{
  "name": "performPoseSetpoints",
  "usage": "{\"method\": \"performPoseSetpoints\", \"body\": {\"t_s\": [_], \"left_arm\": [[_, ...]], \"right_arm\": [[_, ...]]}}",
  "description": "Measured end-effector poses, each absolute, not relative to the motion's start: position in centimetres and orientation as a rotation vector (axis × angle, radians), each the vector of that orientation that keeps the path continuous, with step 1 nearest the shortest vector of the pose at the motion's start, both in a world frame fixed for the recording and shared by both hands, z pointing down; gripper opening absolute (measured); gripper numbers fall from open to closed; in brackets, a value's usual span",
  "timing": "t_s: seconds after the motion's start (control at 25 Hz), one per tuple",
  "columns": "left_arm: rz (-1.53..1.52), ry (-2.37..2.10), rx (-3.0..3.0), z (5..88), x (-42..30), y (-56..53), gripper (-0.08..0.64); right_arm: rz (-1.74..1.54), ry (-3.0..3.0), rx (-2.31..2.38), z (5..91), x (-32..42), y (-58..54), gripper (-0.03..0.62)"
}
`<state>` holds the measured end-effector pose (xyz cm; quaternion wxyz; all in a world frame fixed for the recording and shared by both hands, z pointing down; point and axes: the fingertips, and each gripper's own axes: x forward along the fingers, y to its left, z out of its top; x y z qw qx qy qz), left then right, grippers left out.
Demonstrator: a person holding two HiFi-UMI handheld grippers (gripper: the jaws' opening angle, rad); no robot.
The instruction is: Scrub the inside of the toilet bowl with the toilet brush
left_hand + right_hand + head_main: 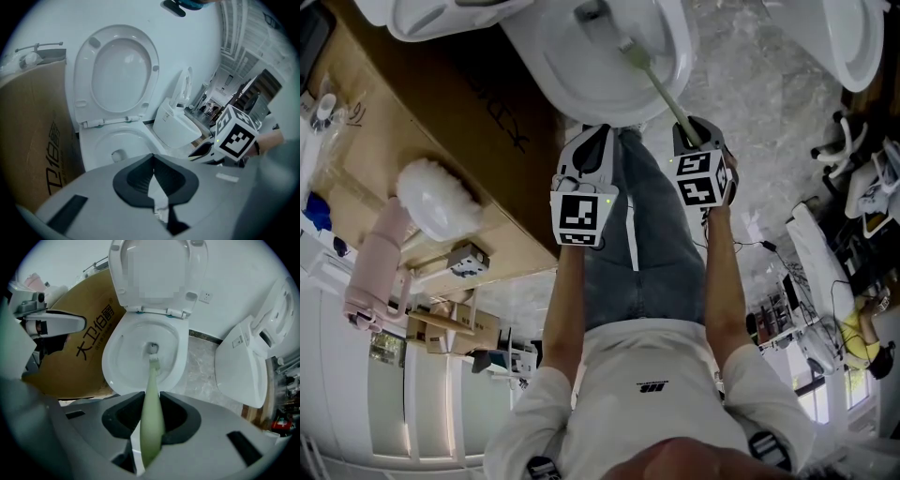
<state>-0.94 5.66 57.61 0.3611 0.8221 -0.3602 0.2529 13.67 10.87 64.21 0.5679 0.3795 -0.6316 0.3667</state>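
Closed left claw (153,176), clamped right claw (151,414)

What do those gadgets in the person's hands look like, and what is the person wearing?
The left gripper and right gripper are pale grey plastic shells whose tongs are lined with dark pads. Each carries a white cube printed with black square markers, with a small green light beside it. The person wears a white top and blue jeans.
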Motion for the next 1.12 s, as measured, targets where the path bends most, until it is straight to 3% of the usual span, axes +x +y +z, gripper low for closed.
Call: {"method": "performPoseSetpoints", "body": {"t_s": [1.12], "left_arm": [[0.647,-0.933,2.105,57.9,-1.0,4.0,0.009]], "right_arm": [[0.737,-1.536,1.017,63.8,14.9,3.3,0.092]]}}
